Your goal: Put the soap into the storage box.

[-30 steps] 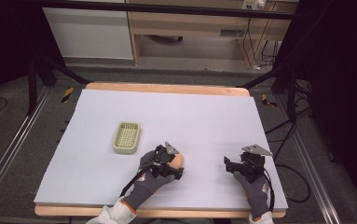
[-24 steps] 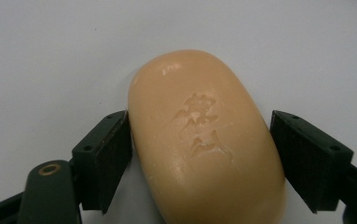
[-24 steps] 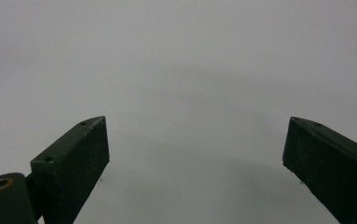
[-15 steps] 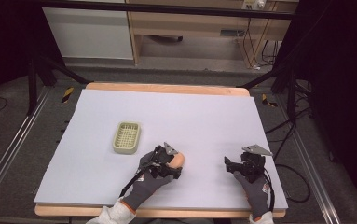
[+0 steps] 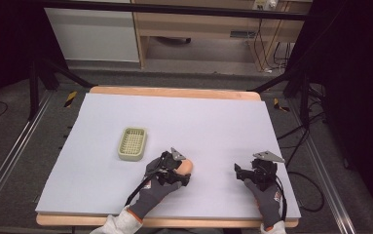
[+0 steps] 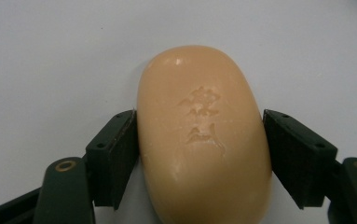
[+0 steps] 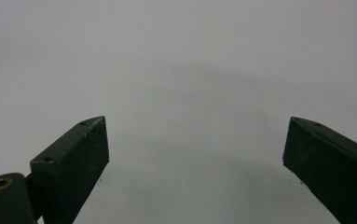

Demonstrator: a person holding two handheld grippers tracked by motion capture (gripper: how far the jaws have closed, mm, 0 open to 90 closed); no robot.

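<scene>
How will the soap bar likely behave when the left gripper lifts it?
The soap looks solid, so probably stiff. Its smooth, rounded sides meet the fingers on small patches, so it may slip or twist. Lying flat, it seems unlikely to roll.

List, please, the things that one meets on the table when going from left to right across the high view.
Soap dish → left gripper, its jaws against a bar of soap → right gripper, jaws apart with nothing between them.
</scene>
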